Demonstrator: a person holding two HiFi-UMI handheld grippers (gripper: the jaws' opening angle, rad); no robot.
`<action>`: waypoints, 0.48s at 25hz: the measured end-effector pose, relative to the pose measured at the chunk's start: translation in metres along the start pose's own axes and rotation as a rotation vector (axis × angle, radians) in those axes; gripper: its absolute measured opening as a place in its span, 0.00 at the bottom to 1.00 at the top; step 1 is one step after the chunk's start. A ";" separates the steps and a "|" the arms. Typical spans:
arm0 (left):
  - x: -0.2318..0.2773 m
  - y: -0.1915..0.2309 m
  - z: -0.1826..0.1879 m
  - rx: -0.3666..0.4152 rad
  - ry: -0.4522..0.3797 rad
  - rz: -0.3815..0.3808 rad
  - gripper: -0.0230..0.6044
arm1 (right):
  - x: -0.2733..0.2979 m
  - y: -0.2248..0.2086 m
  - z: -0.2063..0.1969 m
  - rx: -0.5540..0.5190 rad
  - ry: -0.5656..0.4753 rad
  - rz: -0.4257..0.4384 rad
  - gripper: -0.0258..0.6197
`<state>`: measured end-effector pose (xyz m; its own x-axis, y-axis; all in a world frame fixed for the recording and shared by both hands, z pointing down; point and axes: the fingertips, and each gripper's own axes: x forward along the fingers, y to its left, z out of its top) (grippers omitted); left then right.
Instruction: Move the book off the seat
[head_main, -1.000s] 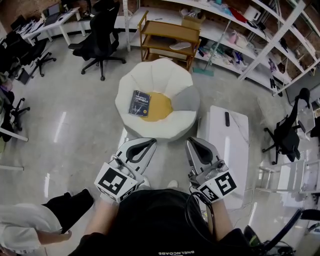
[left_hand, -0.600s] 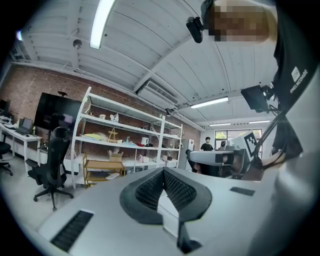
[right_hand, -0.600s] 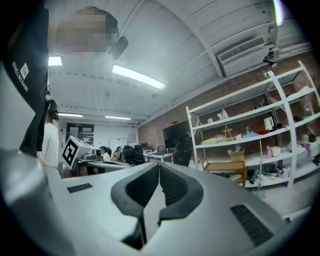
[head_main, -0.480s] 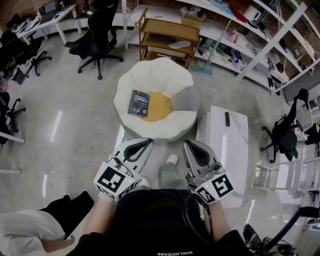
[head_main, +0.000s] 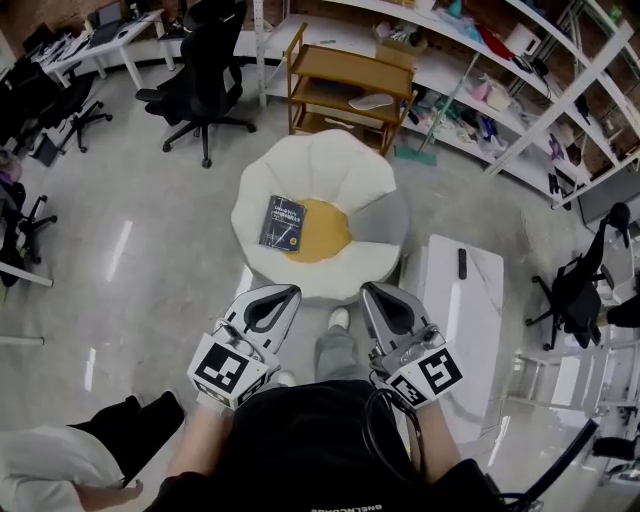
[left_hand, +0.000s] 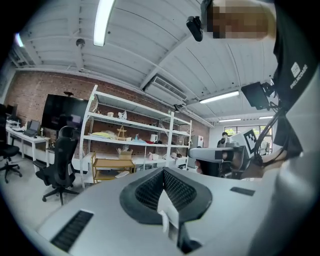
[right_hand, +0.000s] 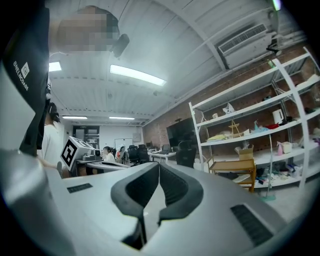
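Book (head_main: 283, 222) location: flat on the seat (head_main: 330, 165), cover up, on the left side as the head view shows it. Its right edge overlaps the yellow centre pad (head_main: 325, 230); its left part rests on a white petal-shaped cushion. A grey petal (head_main: 385, 220) sits on the seat's opposite side, well apart from the book.

Left tongs (head_main: 284, 296): you hold them close to your body, pointing toward the seat, near its front rim but not touching it. In the left gripper view the jaws stand pressed together at the tips, with nothing between them.

Right tongs (head_main: 377, 296): you hold them side by side with the left tongs, with your shoe (head_main: 340, 318) on the floor between the two. In the right gripper view the jaws meet at the tips and hold nothing.

Surroundings: a white tabletop (head_main: 470, 320) stands just right of the seat and carries a small dark object (head_main: 461, 263). A wooden shelf unit (head_main: 345, 85) stands behind the seat, and a black office chair (head_main: 205, 80) stands to its left.
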<state>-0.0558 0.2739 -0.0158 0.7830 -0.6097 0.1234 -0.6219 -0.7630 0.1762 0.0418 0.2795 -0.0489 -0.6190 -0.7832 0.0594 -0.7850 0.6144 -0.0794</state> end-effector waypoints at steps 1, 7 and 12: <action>0.008 0.004 -0.001 0.016 0.013 0.008 0.04 | 0.006 -0.008 -0.001 0.008 0.002 0.004 0.06; 0.060 0.027 0.007 0.020 0.035 0.022 0.04 | 0.041 -0.061 -0.001 0.034 0.006 0.037 0.06; 0.106 0.050 0.019 -0.016 0.032 0.062 0.04 | 0.062 -0.109 0.002 0.057 0.023 0.079 0.06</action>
<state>-0.0044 0.1674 -0.0123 0.7431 -0.6484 0.1654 -0.6691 -0.7203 0.1827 0.0888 0.1639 -0.0383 -0.6800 -0.7295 0.0736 -0.7312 0.6673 -0.1415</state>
